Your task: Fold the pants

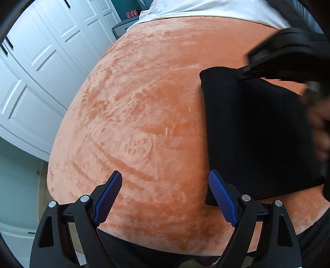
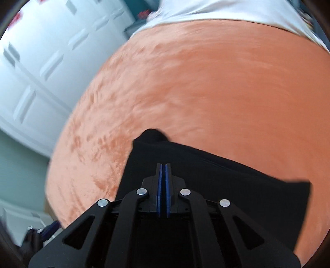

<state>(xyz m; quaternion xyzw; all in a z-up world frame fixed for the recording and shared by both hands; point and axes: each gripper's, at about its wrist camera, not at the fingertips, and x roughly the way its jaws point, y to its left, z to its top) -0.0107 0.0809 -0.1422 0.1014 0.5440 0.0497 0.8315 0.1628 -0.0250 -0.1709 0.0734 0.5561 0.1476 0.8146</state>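
Observation:
The black pants [image 1: 257, 134] lie folded into a flat rectangle on the right side of an orange velvet blanket [image 1: 154, 103]. My left gripper [image 1: 165, 173] hangs open over bare blanket, its right blue pad [image 1: 222, 198] beside the pants' near left corner, with nothing between the pads. My right gripper [image 1: 247, 70], blurred, hovers at the pants' far edge. In the right wrist view the right gripper [image 2: 164, 165] is shut, blue pads together above the pants [image 2: 226, 185], and I see no cloth between them.
The blanket [image 2: 206, 92] covers a bed with a white sheet [image 1: 206, 8] at its far end. White panelled closet doors [image 1: 41, 61] stand to the left beyond the bed edge. A dark box [image 1: 120, 28] sits by the bed's far corner.

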